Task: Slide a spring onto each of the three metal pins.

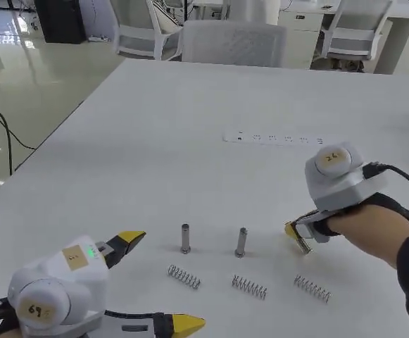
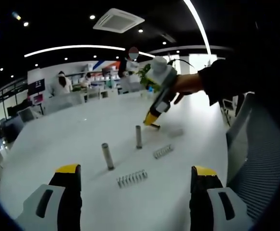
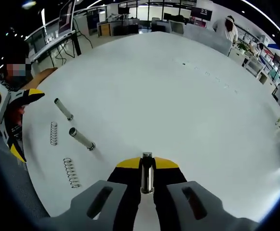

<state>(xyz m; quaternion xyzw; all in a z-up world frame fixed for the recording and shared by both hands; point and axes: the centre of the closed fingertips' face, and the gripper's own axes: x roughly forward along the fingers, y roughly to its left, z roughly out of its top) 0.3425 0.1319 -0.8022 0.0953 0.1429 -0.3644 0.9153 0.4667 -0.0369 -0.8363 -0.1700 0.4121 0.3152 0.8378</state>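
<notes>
We are gripping the third pin (image 3: 147,178) in the closed right fingers (image 3: 127,164) near a spring (image 1: 312,289), likely to stand it by the two upright pins (image 1: 185,238) on the desk (image 1: 190,141), while the left fingers (image 1: 130,239) are hovering open.

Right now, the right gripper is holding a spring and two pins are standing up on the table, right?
Not a spring. The right gripper is shut on a metal pin, as the right gripper view shows. The other two pins do stand upright on the table.
</notes>
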